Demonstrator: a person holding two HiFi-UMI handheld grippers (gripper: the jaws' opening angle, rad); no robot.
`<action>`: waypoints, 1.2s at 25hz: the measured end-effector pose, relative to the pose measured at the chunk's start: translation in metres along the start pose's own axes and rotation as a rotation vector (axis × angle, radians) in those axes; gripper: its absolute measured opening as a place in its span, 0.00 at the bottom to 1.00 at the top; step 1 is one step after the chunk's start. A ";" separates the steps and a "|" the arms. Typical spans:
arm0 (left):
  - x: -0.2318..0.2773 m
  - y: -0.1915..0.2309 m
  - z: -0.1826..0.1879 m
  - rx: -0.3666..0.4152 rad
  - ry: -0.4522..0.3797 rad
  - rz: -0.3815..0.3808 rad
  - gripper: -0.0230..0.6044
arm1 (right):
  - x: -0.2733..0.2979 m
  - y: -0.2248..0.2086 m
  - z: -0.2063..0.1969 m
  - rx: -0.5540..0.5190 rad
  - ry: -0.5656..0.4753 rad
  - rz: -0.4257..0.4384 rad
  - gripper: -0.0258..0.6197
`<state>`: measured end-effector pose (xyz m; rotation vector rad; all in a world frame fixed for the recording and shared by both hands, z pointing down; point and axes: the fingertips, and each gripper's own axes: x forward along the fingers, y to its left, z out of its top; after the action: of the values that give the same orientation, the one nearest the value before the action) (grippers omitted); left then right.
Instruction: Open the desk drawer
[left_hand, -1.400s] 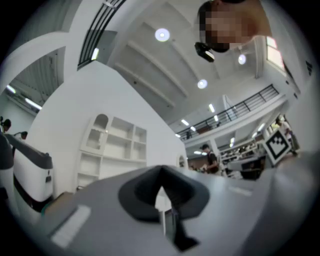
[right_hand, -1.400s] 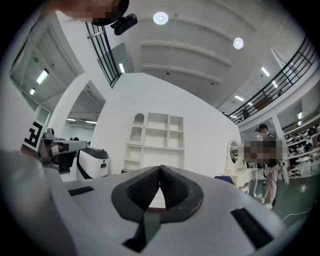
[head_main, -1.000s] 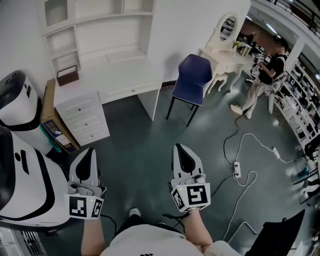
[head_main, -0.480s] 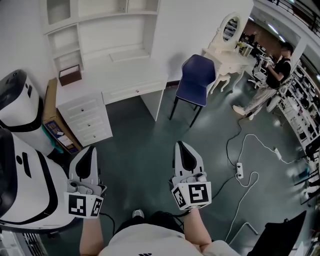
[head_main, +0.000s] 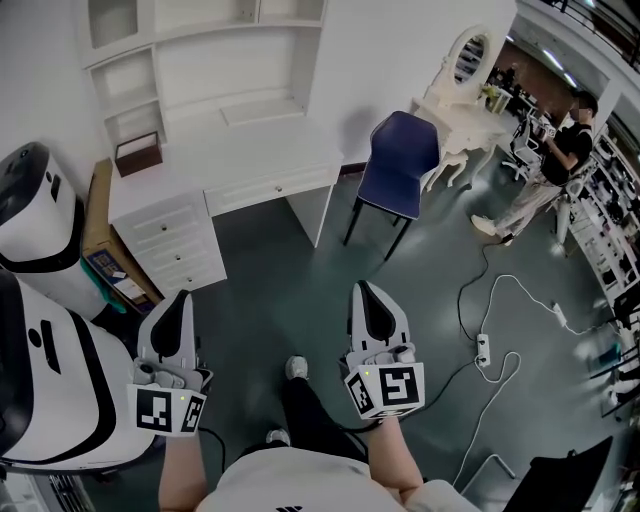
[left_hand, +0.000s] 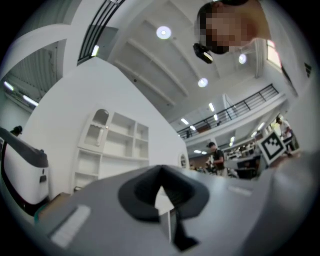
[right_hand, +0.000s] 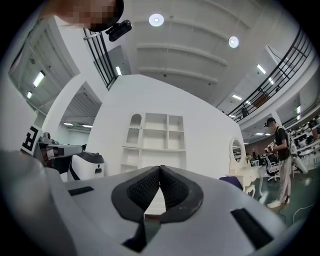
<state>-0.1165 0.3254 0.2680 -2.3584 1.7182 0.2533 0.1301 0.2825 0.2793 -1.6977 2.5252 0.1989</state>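
The white desk (head_main: 230, 150) with shelves above it stands against the far wall in the head view. A long drawer (head_main: 268, 187) with a small knob sits under its top, pushed in. At its left end is a cabinet of three drawers (head_main: 178, 246), also pushed in. Both grippers are held low over the dark floor, well short of the desk and pointing toward it. My left gripper (head_main: 181, 298) (left_hand: 161, 170) is shut with nothing in it. My right gripper (head_main: 363, 288) (right_hand: 160, 167) is shut too, pads pressed together. The shelf unit (right_hand: 155, 135) shows far ahead in both gripper views.
A large white robot body (head_main: 40, 340) stands close on the left, beside a cardboard box (head_main: 100, 235). A small brown box (head_main: 137, 153) sits on the desk. A blue chair (head_main: 398, 165), a dressing table (head_main: 465, 105), a person (head_main: 555, 165) and floor cables with a power strip (head_main: 487, 350) lie to the right.
The person has stepped forward: a shoe now shows between the grippers, and the desk and chair have shifted a little in the view. Both grippers have stayed shut.
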 end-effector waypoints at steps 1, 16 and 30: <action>0.008 0.004 -0.003 0.001 0.000 0.005 0.04 | 0.010 -0.003 -0.003 0.001 -0.001 0.004 0.04; 0.179 0.046 -0.034 0.032 -0.011 0.084 0.04 | 0.198 -0.079 -0.014 0.005 -0.033 0.128 0.04; 0.269 0.049 -0.058 0.077 0.029 0.112 0.04 | 0.285 -0.120 -0.046 0.058 -0.027 0.225 0.04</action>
<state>-0.0798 0.0487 0.2500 -2.2258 1.8423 0.1688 0.1337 -0.0302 0.2752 -1.3797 2.6702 0.1613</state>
